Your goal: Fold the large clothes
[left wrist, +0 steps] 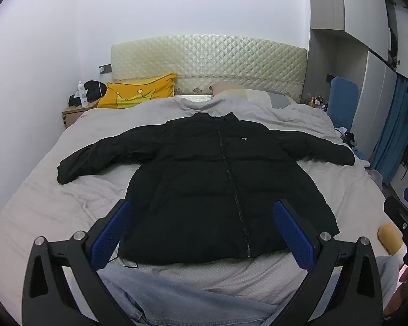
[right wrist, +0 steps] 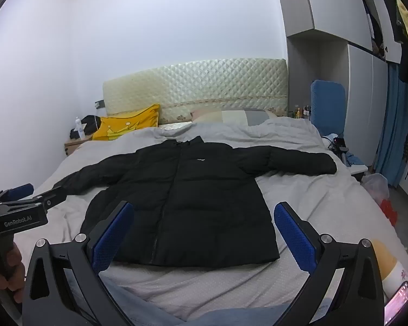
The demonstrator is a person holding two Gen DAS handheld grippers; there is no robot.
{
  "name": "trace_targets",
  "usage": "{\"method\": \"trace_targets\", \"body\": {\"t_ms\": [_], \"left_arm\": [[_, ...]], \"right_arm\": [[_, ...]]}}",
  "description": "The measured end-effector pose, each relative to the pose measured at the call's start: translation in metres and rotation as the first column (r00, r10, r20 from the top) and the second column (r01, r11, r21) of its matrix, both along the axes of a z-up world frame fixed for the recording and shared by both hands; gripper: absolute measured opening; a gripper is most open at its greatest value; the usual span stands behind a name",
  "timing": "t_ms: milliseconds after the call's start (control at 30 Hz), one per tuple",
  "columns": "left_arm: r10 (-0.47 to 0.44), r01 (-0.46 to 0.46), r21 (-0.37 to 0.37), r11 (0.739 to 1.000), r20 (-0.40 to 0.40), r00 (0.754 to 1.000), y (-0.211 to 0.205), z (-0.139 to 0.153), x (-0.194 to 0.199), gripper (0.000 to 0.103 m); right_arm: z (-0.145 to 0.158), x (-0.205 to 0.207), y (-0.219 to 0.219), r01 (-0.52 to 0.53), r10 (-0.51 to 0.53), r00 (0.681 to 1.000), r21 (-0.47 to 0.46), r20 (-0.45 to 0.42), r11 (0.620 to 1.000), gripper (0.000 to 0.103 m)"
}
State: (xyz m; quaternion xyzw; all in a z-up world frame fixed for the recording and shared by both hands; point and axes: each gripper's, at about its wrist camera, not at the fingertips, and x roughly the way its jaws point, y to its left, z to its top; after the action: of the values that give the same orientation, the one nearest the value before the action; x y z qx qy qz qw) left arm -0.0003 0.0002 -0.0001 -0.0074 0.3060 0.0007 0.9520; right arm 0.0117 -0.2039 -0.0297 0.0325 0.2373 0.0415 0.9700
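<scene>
A black puffer jacket (left wrist: 204,184) lies flat and zipped on the grey bed (left wrist: 54,206), sleeves spread to both sides, collar toward the headboard. It also shows in the right wrist view (right wrist: 182,203). My left gripper (left wrist: 204,217) is open and empty, held above the jacket's hem. My right gripper (right wrist: 204,217) is open and empty, also above the hem, a little to the right. The left gripper's body shows at the left edge of the right wrist view (right wrist: 19,212).
A yellow pillow (left wrist: 138,92) and a quilted headboard (left wrist: 209,59) are at the far end. A nightstand (left wrist: 76,111) stands at the back left. A blue chair (left wrist: 342,95) and wardrobe (left wrist: 367,40) stand on the right. Blue denim (left wrist: 176,307) lies below the grippers.
</scene>
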Motion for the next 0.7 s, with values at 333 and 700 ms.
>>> {"method": "trace_targets", "body": {"t_ms": [333, 700], "left_arm": [[-0.002, 0.002, -0.007, 1.000, -0.005, 1.000, 0.000, 0.000, 0.001, 0.103], [-0.001, 0.001, -0.011, 1.000, -0.001, 1.000, -0.006, 0.009, -0.003, 0.103]], "right_arm": [[-0.002, -0.002, -0.001, -0.001, 0.001, 1.000, 0.005, 0.005, 1.000, 0.103], [0.001, -0.003, -0.002, -0.008, 0.007, 1.000, 0.002, 0.009, 1.000, 0.103]]}}
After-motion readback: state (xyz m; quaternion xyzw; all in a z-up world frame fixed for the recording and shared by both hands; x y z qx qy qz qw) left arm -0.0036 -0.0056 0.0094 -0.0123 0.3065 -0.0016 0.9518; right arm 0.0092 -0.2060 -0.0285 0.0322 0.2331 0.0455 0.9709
